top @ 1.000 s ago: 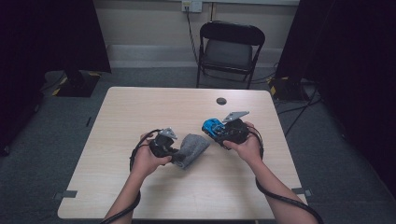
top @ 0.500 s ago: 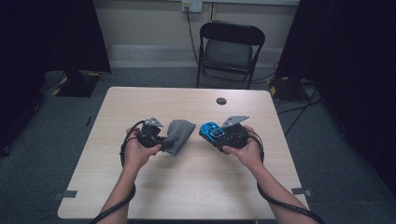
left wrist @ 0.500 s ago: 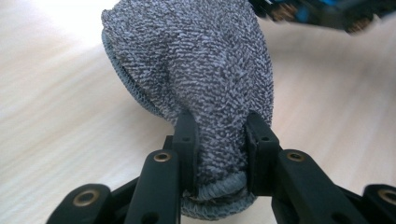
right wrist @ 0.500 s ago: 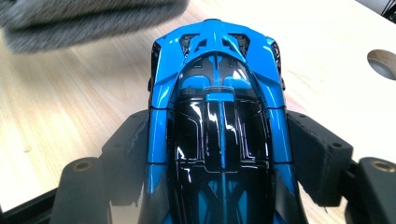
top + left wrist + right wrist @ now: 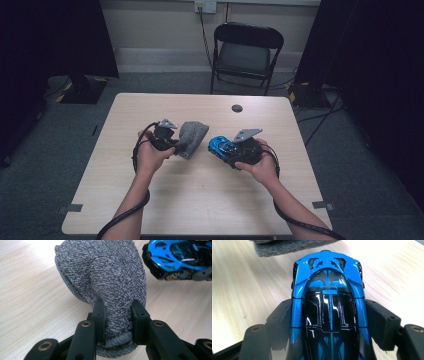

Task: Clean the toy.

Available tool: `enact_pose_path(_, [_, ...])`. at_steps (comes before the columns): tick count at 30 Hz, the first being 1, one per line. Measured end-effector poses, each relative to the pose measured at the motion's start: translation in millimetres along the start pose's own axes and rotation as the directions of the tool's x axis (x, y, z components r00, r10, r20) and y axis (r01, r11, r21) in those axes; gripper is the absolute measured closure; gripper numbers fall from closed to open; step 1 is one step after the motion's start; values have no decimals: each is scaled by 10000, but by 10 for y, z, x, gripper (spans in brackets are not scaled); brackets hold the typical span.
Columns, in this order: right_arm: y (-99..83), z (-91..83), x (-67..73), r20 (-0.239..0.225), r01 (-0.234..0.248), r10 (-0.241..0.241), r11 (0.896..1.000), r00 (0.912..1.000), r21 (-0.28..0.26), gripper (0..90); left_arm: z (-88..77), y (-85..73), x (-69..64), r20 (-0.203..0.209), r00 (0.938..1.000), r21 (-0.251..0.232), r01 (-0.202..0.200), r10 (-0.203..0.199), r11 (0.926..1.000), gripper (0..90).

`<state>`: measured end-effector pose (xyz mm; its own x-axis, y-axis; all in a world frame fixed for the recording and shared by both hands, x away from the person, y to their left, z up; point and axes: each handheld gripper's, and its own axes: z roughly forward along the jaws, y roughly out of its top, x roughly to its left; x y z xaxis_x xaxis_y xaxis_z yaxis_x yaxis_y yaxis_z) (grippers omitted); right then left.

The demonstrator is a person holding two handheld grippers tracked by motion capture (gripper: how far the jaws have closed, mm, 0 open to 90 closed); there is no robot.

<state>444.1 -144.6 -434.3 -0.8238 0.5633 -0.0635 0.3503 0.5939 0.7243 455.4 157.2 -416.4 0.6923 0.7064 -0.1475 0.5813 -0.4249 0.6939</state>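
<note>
My left gripper (image 5: 172,142) is clamped on the grey sock (image 5: 105,280); my right gripper (image 5: 227,150) grips the blue toy car (image 5: 328,305). Both are mid-table (image 5: 210,200), pale wood. A folding chair (image 5: 247,50) stands at twelve o'clock.

One overhead forward-down view, two close tool-mounted views, all sharing the table (image 5: 200,200).

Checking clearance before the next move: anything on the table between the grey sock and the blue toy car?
Nothing visible. The left gripper is shut on the grey sock, the right gripper on the blue toy car; only bare table lies between them.
</note>
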Motion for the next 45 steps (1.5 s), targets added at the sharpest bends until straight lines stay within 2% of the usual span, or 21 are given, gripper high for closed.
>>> enact_pose_path(4, [20,19,59,-126,169,-168,9998,9998,67,284,24,32,-37,65,9999,-76,-80,80,9999,697])
enact_pose_path(14, [78,18,144,-341,367,-370,9993,9987,-83,284,134,32,-118,350,9982,364,-494,481,9981,697])
enact_pose_path(19, [74,45,174,-436,490,-487,9988,9979,55,284,147,38,-136,405,9983,307,-442,429,9986,695])
enact_pose_path(21, [57,59,184,-530,562,-554,9983,9971,136,284,141,39,-132,424,9987,173,-298,291,9994,695])
enact_pose_path(25, [32,83,205,-514,584,-573,9981,9970,194,284,142,51,-145,637,9970,234,-446,430,9987,696])
enact_pose_path(34, [55,77,154,-339,571,-563,9981,9978,213,284,162,40,-170,892,9940,274,-664,637,9974,694])
enact_pose_path(37, [48,73,103,-312,407,-400,9990,9987,198,284,164,38,-182,1044,9931,226,-570,544,9981,693])
enact_pose_path(45, [36,62,18,-110,337,-333,9989,9994,314,284,189,41,-209,1204,9897,296,-818,777,9962,693])
